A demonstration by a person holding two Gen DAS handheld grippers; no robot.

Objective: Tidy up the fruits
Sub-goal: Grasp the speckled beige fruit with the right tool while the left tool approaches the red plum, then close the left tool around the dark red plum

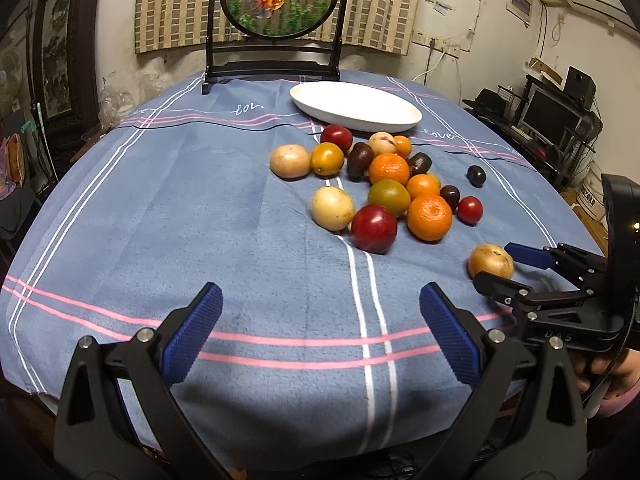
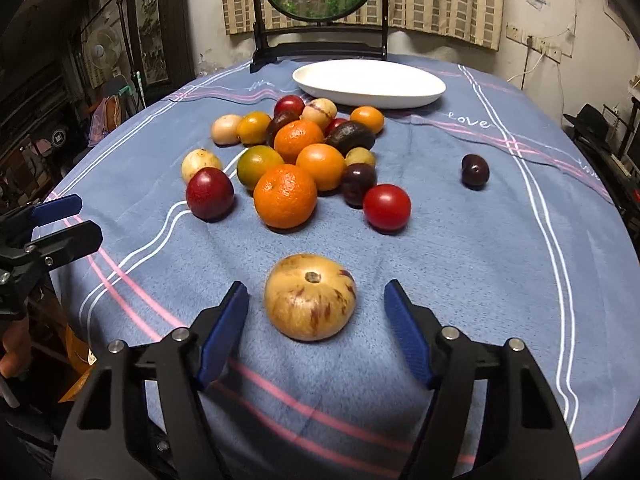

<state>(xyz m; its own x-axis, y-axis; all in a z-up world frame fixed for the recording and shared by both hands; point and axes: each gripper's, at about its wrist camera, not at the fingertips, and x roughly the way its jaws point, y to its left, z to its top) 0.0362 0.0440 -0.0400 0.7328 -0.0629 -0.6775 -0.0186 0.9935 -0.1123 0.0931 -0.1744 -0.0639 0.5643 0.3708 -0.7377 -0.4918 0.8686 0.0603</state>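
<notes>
Both claws agape, angled downward

– What is on the table?
– A blue cloth with pink and white lines. On it sit a white dish, a pile of fruit, one dark plum alone, and a yellow fruit near the front. A round fish picture stand is at the back.
</notes>
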